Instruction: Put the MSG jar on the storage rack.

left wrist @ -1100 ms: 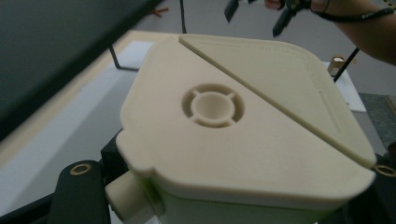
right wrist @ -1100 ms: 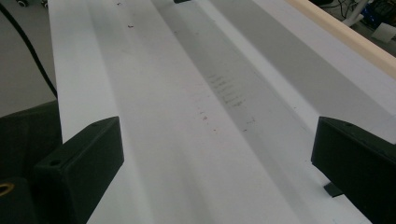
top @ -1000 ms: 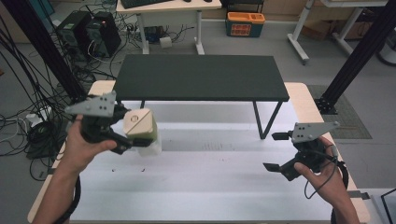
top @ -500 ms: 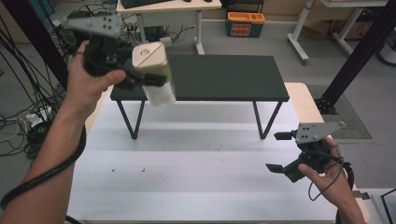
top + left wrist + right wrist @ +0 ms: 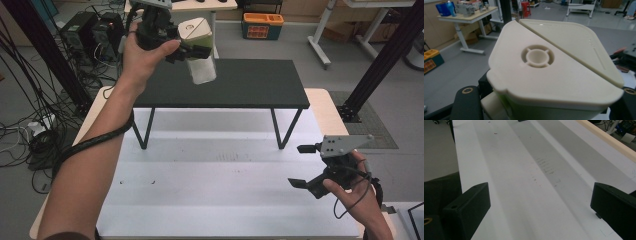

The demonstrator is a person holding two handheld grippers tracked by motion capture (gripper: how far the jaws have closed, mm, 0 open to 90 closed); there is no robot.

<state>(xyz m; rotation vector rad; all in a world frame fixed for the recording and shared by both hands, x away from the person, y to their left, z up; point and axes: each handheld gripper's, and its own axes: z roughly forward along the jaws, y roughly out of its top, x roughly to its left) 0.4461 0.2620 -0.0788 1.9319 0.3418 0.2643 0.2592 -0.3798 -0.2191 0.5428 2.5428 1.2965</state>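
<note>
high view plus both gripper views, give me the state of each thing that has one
container: lifted in the air above the black shelf, cream lid shut, held upright
left hand-held gripper: shut on the container
right hand-held gripper: open, holding nothing, low over the white table top
black shelf: standing on the table, nothing on its top

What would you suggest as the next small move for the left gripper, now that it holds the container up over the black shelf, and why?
Probably lower it straight down. The left gripper grips the cream-lidded container in the air above the black shelf, whose top is bare beneath it. The right gripper hangs open, low at the white table, so it is out of the way.
</note>
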